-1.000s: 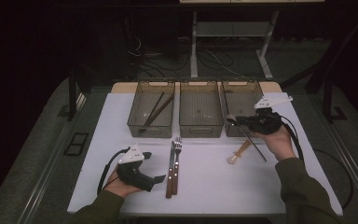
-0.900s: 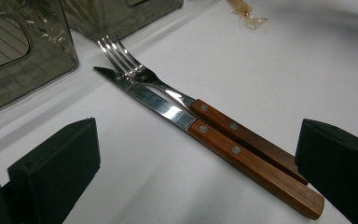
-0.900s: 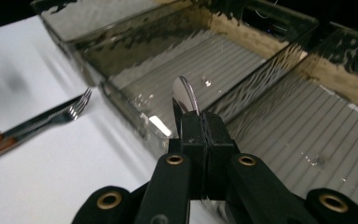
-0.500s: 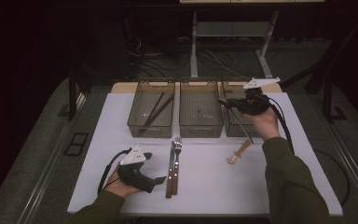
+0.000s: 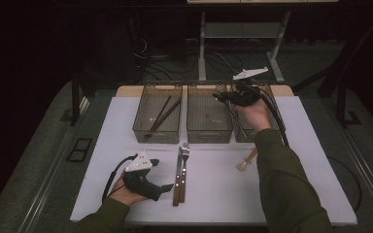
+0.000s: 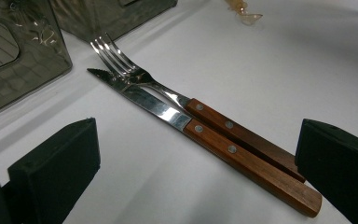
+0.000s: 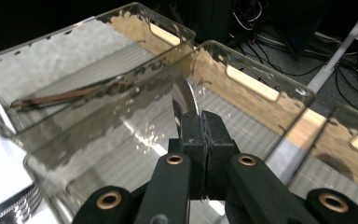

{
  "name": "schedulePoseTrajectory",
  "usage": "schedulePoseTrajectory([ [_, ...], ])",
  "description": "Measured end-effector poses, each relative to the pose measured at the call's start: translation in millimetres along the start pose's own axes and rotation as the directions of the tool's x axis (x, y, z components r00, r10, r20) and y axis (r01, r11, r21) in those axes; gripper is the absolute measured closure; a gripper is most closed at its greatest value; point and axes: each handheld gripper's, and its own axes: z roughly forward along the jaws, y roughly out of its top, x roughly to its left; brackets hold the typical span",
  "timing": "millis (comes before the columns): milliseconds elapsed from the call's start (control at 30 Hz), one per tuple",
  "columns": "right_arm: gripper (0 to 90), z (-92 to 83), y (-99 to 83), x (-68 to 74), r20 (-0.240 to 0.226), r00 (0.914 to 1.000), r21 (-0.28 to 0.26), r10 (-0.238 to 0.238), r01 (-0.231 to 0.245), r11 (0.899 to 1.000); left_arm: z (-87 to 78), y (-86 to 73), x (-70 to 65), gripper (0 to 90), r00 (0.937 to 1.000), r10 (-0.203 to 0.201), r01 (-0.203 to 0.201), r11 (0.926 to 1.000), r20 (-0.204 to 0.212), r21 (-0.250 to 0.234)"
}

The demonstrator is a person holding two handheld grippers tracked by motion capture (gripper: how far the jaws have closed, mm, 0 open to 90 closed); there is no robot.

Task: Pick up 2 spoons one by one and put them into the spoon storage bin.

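The right gripper (image 7: 200,126) is clamped on a thin shiny metal utensil, prob. a spoon (image 7: 185,100); its bowl-like end pokes up just past the closed pads, w/ the rest hidden behind the jaws. In the high view the right gripper (image 5: 219,96) hangs over the far row of three clear plastic bins, above the middle bin (image 5: 209,133) & near its wall shared w/ the right bin (image 5: 240,137).

Risk, as a judgement: the pinch sits on a narrow slick strip, so the spoon could pivot or slip out if the hand tilts. A release this close to the divider could send it onto the wall or into the wrong bin.

The left gripper (image 6: 200,154) rests on the white table (image 5: 301,145), jaws wide apart & holding nothing; the wood-handled steak knife (image 6: 242,156) & wood-handled fork (image 6: 223,123) lie side by side between the pads, untouched.
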Motion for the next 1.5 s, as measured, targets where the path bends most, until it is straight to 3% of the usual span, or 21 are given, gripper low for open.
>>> schedulePoseTrajectory([
  [367, 89.3, 37.2, 21.3, 7.4, -0.004, 0.9999, 0.017, -0.009, 0.010, 1.000, -1.1, 0.4, 0.7, 0.0, 0.9999, 0.010, -0.010, 0.9999, 0.005, -0.012],
  [633, 87.9, 59.1, 15.1, 7.0, -0.016, 0.9998, 0.051, -0.009, 0.010, 0.999, -0.9, 0.3, 0.8, 0.0, 0.9999, 0.005, -0.005, 0.9999, 0.016, -0.016],
  [667, 82.3, 60.6, 13.8, 8.0, 0.010, 0.9996, 0.057, -0.028, 0.027, 0.998, -1.1, 0.3, 0.7, 0.0, 0.9999, 0.004, -0.004, 0.9998, 0.016, -0.017],
  [733, 70.8, 61.3, 12.7, 8.7, 0.035, 0.9993, 0.047, -0.012, 0.011, 0.999, -1.5, 0.4, 0.7, 0.0, 0.9998, 0.005, -0.005, 0.9998, 0.017, -0.017],
  [900, 61.5, 56.5, 11.5, 11.3, 0.025, 0.9997, 0.045, -0.003, 0.002, 0.999, -1.3, 0.4, 0.5, 0.0, 0.9998, 0.003, -0.002, 0.9998, 0.019, -0.019],
  [1100, 51.8, 40.3, 1.4, 11.2, -0.014, 0.9984, 0.018, 0.054, -0.054, 0.998, -2.0, 0.4, 0.5, 0.0, 0.9999, 0.004, -0.004, 0.9998, 0.016, -0.019],
  [1333, 48.6, 12.6, -24.9, 13.3, -0.040, 0.9963, 0.002, 0.077, -0.077, 0.997, -1.4, 0.2, 0.6, 0.0, 0.9998, -0.012, 0.012, 0.9996, 0.016, -0.026],
  [1500, 50.4, -10.6, -40.5, 16.8, -0.040, 0.9980, 0.007, 0.049, -0.049, 0.999, -1.0, -0.2, 1.9, 0.0, 0.9996, -0.026, 0.027, 0.9993, 0.014, -0.025],
])
